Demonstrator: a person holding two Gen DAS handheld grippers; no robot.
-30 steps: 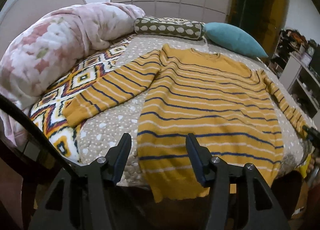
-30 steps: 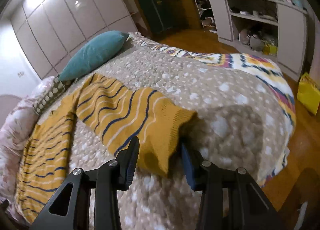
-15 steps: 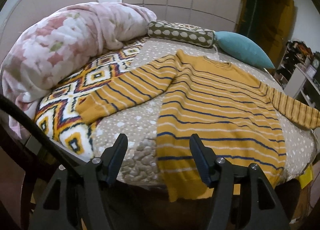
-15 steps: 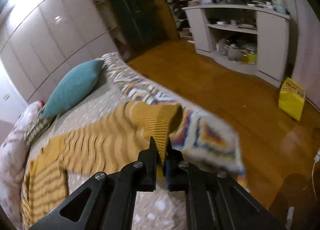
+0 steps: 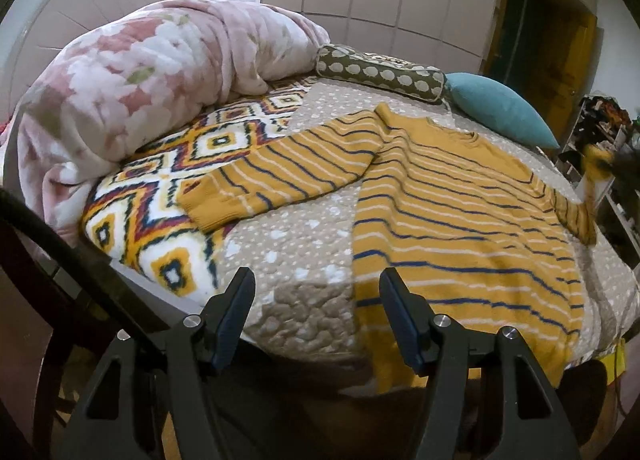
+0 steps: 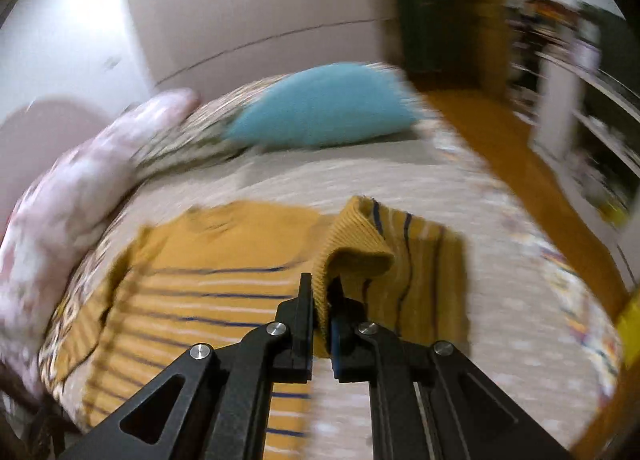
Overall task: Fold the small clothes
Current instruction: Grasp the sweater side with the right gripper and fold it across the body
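Note:
A mustard sweater (image 5: 460,219) with blue and white stripes lies flat, front up, on the bed. Its left sleeve (image 5: 288,175) stretches out toward the patterned blanket. My left gripper (image 5: 316,280) is open above the bed's near edge, by the sweater's lower left corner, with nothing pinched. My right gripper (image 6: 320,288) is shut on the ribbed cuff (image 6: 356,244) of the right sleeve and holds it lifted above the sweater (image 6: 208,260). The left wrist view shows that raised cuff (image 5: 596,157) as a blur at the far right.
A pink floral duvet (image 5: 140,79) is heaped at the back left. A dotted bolster (image 5: 380,71) and a teal pillow (image 5: 500,115) lie along the head of the bed. A diamond-patterned blanket (image 5: 160,187) covers the left side. Shelves (image 6: 580,99) and wooden floor (image 6: 520,147) lie to the right.
My right gripper shut on the right cuff, then lifted it off the bed and swung it in over the sweater. My left gripper slid left along the bed's edge and opened slightly wider.

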